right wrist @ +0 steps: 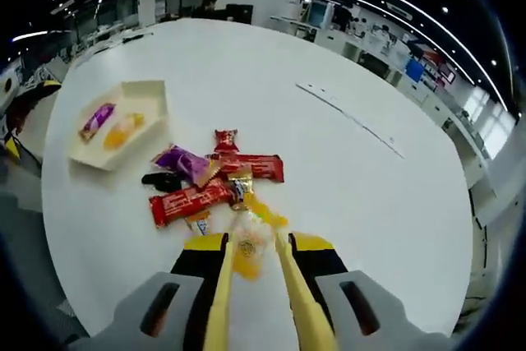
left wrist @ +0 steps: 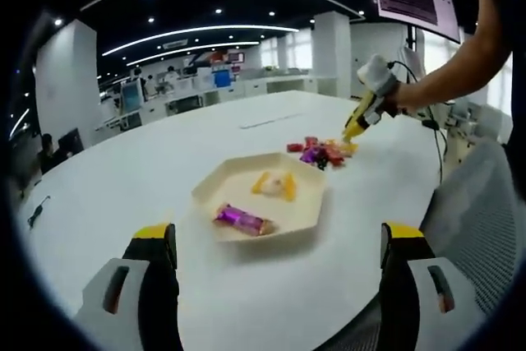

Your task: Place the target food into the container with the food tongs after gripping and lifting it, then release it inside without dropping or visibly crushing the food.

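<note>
Yellow plastic tongs [right wrist: 251,273], held in the right gripper [right wrist: 251,285], are closing their two arms around a clear-wrapped yellow sweet [right wrist: 246,248] at the near edge of the snack pile [right wrist: 214,178] on the white table [right wrist: 370,203]. The tips look narrowed onto the wrapper, though I cannot tell whether they truly pinch it. The left gripper [left wrist: 275,285] hangs spread and idle above the table's near edge, with the beige tray [left wrist: 312,203] just ahead of it (already holding a purple-wrapped bar [left wrist: 242,219] and yellow sweets [left wrist: 275,185]). The risk, as I judge it, lies in the slick wrapper: a light squeeze may let it slide out during the carry to the tray, well apart from the pile, and a hard one may crush it.
</note>
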Demonstrator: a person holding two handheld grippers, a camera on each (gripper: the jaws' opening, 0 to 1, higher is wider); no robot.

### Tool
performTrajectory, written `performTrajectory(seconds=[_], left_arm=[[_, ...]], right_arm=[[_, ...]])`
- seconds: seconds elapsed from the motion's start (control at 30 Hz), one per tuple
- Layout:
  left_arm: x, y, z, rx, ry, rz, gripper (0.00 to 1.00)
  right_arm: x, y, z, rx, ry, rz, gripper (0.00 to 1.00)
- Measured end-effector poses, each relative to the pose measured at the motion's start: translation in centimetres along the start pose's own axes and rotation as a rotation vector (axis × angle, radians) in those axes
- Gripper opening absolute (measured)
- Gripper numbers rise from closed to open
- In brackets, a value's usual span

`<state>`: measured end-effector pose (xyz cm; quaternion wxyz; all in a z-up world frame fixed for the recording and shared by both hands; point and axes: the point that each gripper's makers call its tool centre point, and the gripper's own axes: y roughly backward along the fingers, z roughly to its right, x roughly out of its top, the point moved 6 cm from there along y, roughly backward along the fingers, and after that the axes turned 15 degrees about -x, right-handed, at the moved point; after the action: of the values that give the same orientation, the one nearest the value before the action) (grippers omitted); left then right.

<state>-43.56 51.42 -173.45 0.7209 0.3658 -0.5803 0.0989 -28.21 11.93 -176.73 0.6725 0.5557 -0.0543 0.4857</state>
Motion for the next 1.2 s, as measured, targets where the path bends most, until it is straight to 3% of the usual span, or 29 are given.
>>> performTrajectory(seconds=[0.2,0.23,0.37,0.47,0.8,0.87,1.2], left_arm=[[-0.1,0.0,-0.1,0.006,0.001,-0.008,1.00],[-0.2,0.0,-0.1,0.004,0.002,-0.010,1.00],[-0.3,-0.1,0.0,0.004,0.001,-0.019,1.00],[-0.4,-0.1,0.0,0.003,0.002,-0.027,1.00],[-0.6,-0.1,-0.1,0.007,-0.002,-0.043,0.99],[-0.8,-0.1,-0.1,0.006,-0.003,-0.047,0.99],[-0.9,0.0,-0.1,0.001,0.007,-0.045,1.00]], right_arm=[[0.1,0.0,0.7,0.054,-0.051,0.011,0.28],[0.4,0.0,0.2,0.090,-0.063,0.003,0.28],[1.1,-0.9,-0.1,0.104,0.001,0.005,0.28],[0.9,-1.5,-0.7,0.179,0.017,-0.055,0.29],[1.7,-2.8,-0.8,0.202,0.132,-0.069,0.24],[1.9,-2.7,-0.7,0.204,0.096,-0.086,0.22],[2.5,-1.7,0.0,0.188,0.101,-0.054,0.20]])
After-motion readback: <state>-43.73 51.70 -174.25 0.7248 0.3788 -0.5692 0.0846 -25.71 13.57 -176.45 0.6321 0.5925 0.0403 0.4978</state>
